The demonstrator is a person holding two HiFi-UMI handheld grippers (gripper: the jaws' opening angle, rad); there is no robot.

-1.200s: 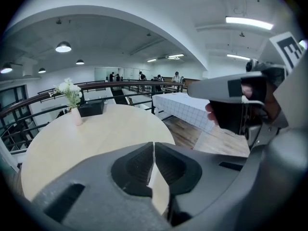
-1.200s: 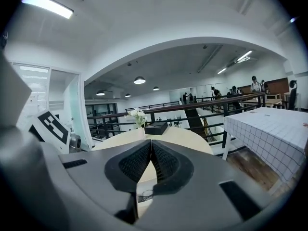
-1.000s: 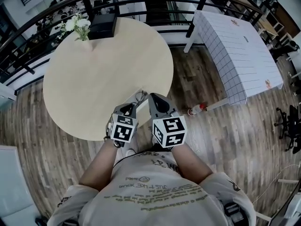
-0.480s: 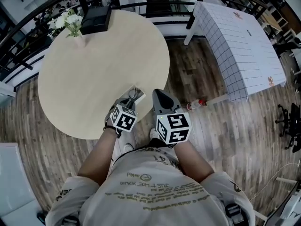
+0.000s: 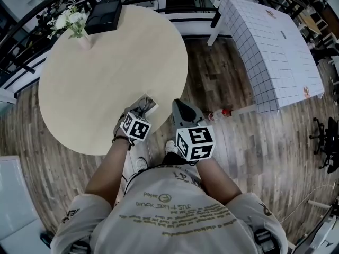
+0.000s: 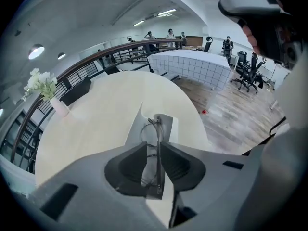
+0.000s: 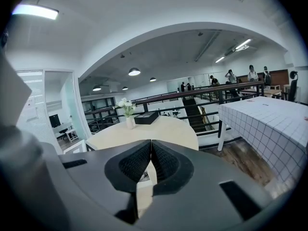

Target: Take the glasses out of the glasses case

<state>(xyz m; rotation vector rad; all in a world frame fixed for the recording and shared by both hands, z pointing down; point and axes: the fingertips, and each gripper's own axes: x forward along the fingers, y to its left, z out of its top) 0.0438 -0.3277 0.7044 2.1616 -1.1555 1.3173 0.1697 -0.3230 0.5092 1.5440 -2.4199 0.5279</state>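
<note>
Eyes on the left gripper (image 6: 158,146): it is closed down narrow on the glasses (image 6: 157,126), the thin wire frame pinched edge-on between the pads. That grip is presumably chosen so that the lenses are spared and the frame can be drawn straight out. The glasses case (image 6: 171,124) lies open and white right beneath them, at the near edge of the round counter (image 5: 106,73). Whether the frame is clear of the case cannot be told. The right gripper (image 7: 150,148) is held just off the counter's edge, above the floor, pads pressed together with nothing between them. It is judged to be parked out of the way, or ready to steady the case. No brand can be made out on the case. Only square black-and-white markers are shown on the gripper cubes, and the yellow-green lettering on the shirt (image 5: 175,210) is seen upside down, too small to be read.
</note>
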